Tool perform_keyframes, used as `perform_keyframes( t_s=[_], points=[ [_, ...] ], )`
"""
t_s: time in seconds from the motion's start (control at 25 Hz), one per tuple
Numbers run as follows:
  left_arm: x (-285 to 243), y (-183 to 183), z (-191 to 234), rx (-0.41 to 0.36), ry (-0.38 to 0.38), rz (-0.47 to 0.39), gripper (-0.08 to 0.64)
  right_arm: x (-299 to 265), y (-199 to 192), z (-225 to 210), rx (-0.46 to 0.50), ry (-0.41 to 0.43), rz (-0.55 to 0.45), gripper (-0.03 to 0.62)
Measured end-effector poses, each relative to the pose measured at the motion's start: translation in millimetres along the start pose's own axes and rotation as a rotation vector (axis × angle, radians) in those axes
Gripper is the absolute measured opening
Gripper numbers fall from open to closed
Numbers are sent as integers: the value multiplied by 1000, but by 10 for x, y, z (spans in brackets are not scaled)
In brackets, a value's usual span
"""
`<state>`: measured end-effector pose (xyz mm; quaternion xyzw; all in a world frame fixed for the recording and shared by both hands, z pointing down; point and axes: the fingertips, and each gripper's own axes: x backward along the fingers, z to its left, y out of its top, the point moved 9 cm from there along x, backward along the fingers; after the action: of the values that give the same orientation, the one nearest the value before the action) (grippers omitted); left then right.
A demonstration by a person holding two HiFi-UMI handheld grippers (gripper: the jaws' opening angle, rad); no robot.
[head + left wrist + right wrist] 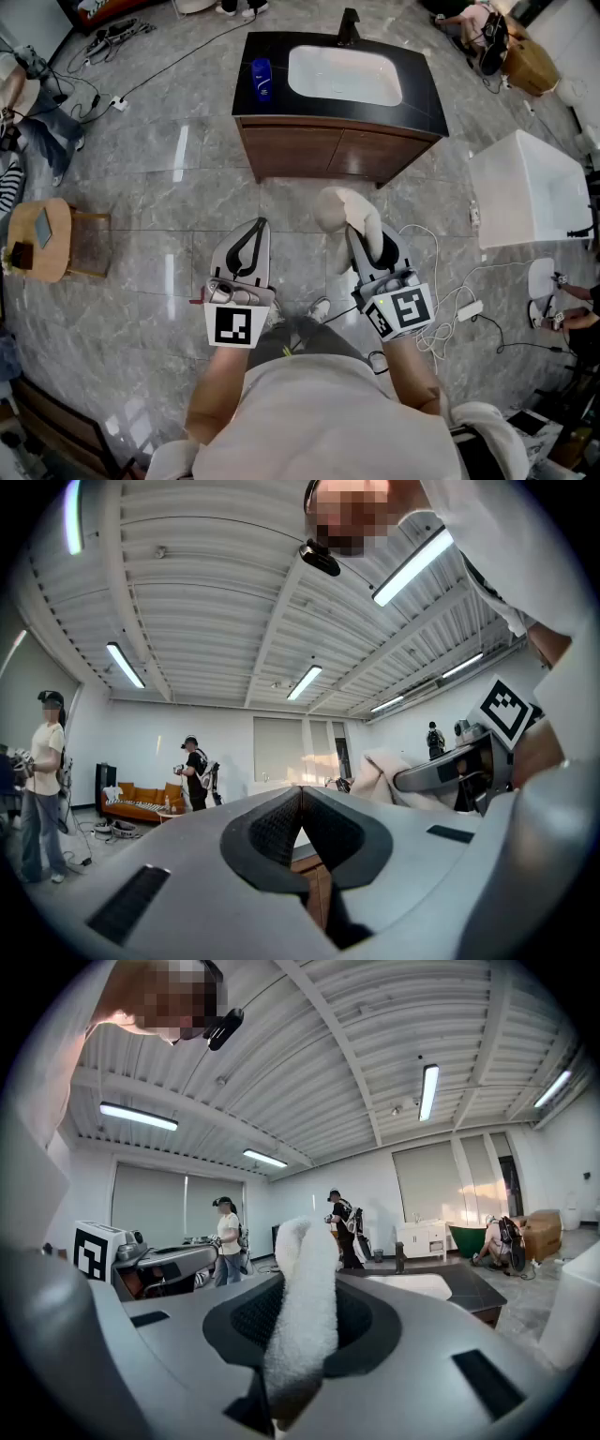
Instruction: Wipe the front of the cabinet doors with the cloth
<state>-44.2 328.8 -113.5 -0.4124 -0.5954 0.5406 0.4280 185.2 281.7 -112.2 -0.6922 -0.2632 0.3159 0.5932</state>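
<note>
The wooden cabinet doors point(337, 155) face me under a black countertop point(427, 103) with a white sink point(344, 75). My right gripper point(356, 232) is shut on a white cloth point(349, 210), held above the floor a short way in front of the doors. In the right gripper view the cloth point(305, 1307) stands up between the jaws, and the countertop point(473, 1288) lies beyond. My left gripper point(259, 226) is shut with nothing in it, level with the right one. In the left gripper view its jaws meet at the tips of the gripper point(301, 794), and the cloth point(384, 771) shows to the right.
A blue bottle point(262, 77) stands on the countertop's left end, a black tap point(349, 26) behind the sink. A white box point(530, 187) sits on the floor at the right, a round wooden stool point(42, 239) at the left. White cables point(441, 309) trail near my right side. People stand about the room.
</note>
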Motion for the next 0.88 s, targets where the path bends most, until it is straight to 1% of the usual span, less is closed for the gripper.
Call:
perform_keyframes(
  t_s=[0.08, 0.16, 0.28, 0.36, 0.44, 0.56, 0.64, 0.72, 0.88],
  points=[
    [59, -7, 52, 45, 11, -15, 17, -23, 18, 130, 21, -6, 0, 107],
    [134, -31, 93, 61, 19, -11, 17, -31, 8, 234, 29, -13, -1, 107],
    [146, -61, 99, 46, 20, -4, 17, -29, -47, 246, -1, -20, -2, 107],
    [147, -64, 20, 48, 26, -1, 17, 23, -67, 189, -21, -4, -1, 107],
    [146, -84, -39, 38, 36, 33, 17, 45, -56, 92, -51, 18, -16, 107],
    [80, -83, -94, 18, 70, 41, 17, 75, -51, -68, -67, 37, -36, 107],
    [57, -75, -121, 18, 103, 30, 17, 85, -97, -141, -58, 61, -25, 107],
    [46, -87, -112, 18, 131, 39, 17, 23, -162, -197, -57, 87, 0, 107],
    [-23, -185, 52, 17, 163, 57, 17, -206, -259, -231, -62, 122, 40, 107]
  ],
)
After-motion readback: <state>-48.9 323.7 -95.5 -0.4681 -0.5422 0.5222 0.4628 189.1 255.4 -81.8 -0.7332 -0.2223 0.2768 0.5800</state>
